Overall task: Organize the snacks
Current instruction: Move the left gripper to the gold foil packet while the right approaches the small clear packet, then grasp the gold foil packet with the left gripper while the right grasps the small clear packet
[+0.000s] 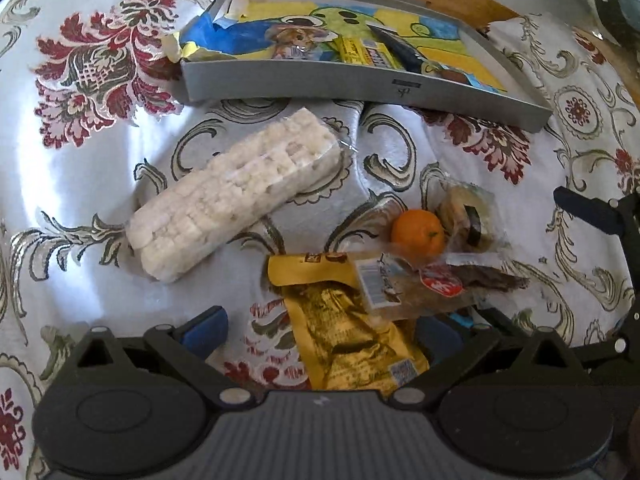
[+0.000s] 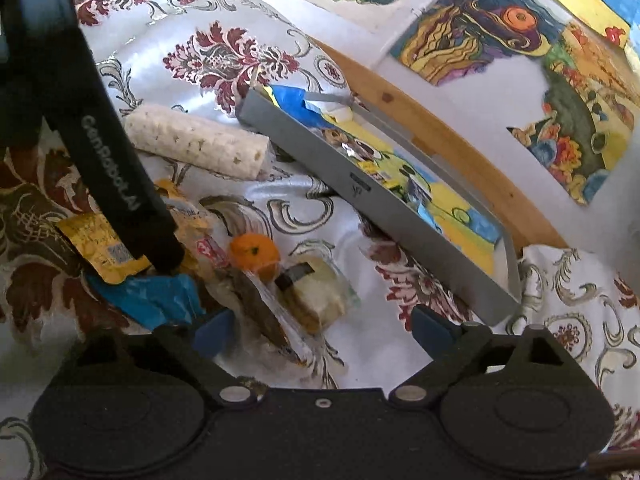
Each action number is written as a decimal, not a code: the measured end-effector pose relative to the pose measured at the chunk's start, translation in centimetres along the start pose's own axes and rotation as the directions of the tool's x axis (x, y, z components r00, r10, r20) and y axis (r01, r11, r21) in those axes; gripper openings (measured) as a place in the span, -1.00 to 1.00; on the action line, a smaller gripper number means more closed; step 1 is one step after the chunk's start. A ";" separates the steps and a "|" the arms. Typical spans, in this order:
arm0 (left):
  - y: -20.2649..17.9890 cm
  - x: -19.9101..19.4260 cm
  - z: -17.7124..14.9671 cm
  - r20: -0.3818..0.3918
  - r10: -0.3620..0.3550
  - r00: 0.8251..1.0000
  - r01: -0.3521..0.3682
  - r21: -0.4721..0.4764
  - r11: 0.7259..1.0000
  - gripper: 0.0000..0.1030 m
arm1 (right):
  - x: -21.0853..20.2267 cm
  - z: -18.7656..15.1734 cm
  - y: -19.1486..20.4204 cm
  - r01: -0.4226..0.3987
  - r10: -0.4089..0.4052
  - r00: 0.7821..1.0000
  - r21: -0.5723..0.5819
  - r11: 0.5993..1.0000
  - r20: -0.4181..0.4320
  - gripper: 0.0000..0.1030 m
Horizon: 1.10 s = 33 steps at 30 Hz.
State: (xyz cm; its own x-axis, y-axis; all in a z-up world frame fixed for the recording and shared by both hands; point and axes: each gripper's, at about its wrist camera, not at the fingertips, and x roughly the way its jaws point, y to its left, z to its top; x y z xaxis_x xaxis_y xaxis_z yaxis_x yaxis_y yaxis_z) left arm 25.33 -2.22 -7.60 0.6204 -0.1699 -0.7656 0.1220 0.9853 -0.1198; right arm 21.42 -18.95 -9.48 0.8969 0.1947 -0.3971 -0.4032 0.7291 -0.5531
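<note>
Your left gripper [image 1: 320, 334] stands wide open over the yellow foil packet [image 1: 348, 336], which lies between its fingers ungripped. Your right gripper [image 2: 320, 326] is equally spread, holding nothing, above the clear-wrapped snacks [image 2: 316, 296]. The mandarin [image 1: 418, 233] rests beside them. The rice-cake roll [image 1: 236, 192] lies near the grey tray [image 1: 280, 80] on the floral cloth [image 1: 100, 160].

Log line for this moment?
left hand-held gripper: open over gold packet | right hand-held gripper: open, empty | tangerine: on cloth | grey tray: partly filled
</note>
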 end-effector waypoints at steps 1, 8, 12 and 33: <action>0.0 0.0 0.0 -0.001 -0.001 1.000 0.001 -0.002 1.000 0.99 | 0.1 0.1 0.0 -0.004 0.004 1.000 -0.002 1.000 0.008 0.68; 0.1 -0.1 -0.1 -0.011 -0.010 1.000 0.011 0.009 1.000 0.99 | -0.2 0.2 1.2 -0.062 0.065 0.997 -0.073 0.995 0.036 -0.09; 0.1 -0.3 -0.2 -0.019 -0.012 1.000 0.012 0.007 1.000 0.99 | -0.1 0.3 1.9 -0.072 0.076 0.996 -0.104 0.992 0.037 -0.26; 0.4 0.1 1.4 -0.092 0.033 0.995 -0.050 -0.189 0.981 0.69 | -1.7 1.3 0.1 -0.084 0.083 0.993 0.011 0.996 0.087 -0.76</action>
State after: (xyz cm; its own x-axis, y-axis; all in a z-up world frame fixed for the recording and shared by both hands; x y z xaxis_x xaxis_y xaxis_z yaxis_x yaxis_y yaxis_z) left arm 26.54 -1.88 -6.78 0.5501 -0.1349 -0.8242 -0.0580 0.9783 -0.1989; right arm 20.06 -18.39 -7.91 0.8728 0.3110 -0.3762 -0.4752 0.7173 -0.5096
